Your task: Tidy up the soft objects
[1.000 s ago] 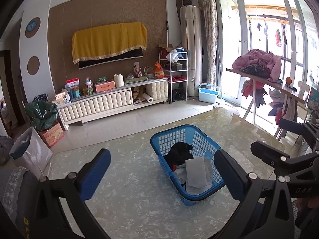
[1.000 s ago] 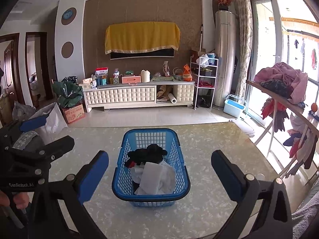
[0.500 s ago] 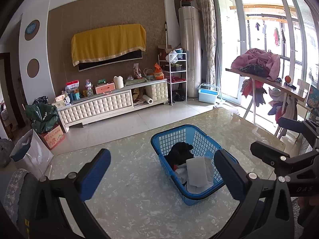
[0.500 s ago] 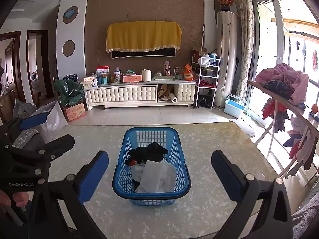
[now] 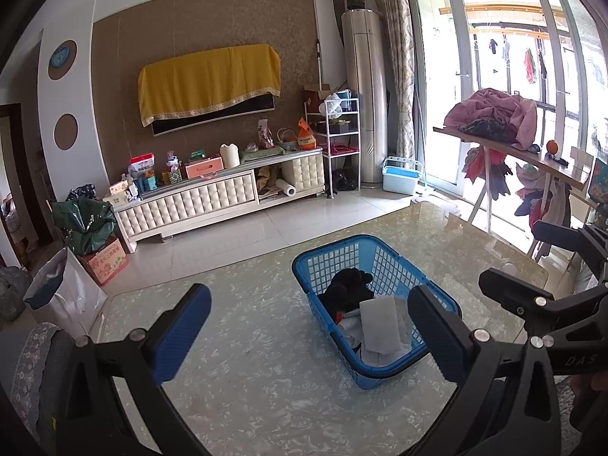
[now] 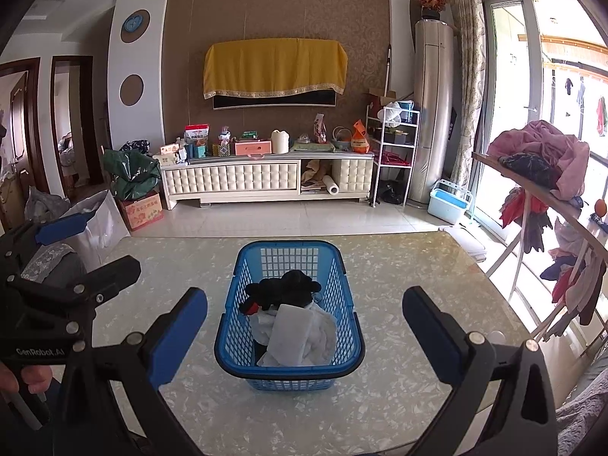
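Note:
A blue plastic basket (image 6: 243, 262) stands on the marble-pattern table (image 6: 399, 266). It also shows in the left wrist view (image 5: 380, 250). Inside lie a black soft item (image 6: 283, 287) and white cloths (image 6: 296, 336), which also show in the left wrist view, black item (image 5: 347, 287) and cloths (image 5: 380, 328). My right gripper (image 6: 304, 326) is open and empty, held in front of the basket. My left gripper (image 5: 309, 326) is open and empty, to the left of the basket. Each gripper shows at the edge of the other's view.
A wooden rack (image 6: 532, 186) with piled clothes stands at the right by the window. A TV cabinet (image 6: 235, 180) lines the far wall. Bags and a box (image 6: 140, 209) sit on the floor at left. A padded chair back (image 5: 30, 361) is at the table's left.
Both views have shifted only slightly. The basket and its contents have not moved, and both grippers stay open.

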### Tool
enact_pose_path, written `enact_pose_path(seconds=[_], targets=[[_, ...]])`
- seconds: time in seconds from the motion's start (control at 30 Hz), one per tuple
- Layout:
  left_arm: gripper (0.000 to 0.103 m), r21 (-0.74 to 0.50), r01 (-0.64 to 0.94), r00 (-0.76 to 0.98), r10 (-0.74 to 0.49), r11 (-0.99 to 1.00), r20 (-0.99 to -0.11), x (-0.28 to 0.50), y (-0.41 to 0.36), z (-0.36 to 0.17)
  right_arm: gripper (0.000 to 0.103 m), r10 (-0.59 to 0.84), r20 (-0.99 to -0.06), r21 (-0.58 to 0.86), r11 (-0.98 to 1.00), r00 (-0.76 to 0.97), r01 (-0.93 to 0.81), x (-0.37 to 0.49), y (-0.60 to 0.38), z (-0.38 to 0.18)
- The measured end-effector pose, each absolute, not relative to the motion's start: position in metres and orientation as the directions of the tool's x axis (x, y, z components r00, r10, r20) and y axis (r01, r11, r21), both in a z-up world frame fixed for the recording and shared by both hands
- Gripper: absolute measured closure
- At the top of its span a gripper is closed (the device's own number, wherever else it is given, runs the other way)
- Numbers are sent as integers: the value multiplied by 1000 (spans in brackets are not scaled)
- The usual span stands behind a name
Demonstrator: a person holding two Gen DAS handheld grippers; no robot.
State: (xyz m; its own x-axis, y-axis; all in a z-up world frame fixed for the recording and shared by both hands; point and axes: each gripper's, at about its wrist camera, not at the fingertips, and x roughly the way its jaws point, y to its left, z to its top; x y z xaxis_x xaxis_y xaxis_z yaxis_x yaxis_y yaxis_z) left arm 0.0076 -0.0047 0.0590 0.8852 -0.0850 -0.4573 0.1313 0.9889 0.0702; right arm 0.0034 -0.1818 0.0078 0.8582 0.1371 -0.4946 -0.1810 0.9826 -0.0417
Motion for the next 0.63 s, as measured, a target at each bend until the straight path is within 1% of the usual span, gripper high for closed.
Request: enact_pose_path(seconds=[0.63], targets=[[0, 54, 134, 879, -94, 989, -468, 8, -4, 60, 0, 144, -498, -44, 981, 855, -191, 5, -184, 7]])
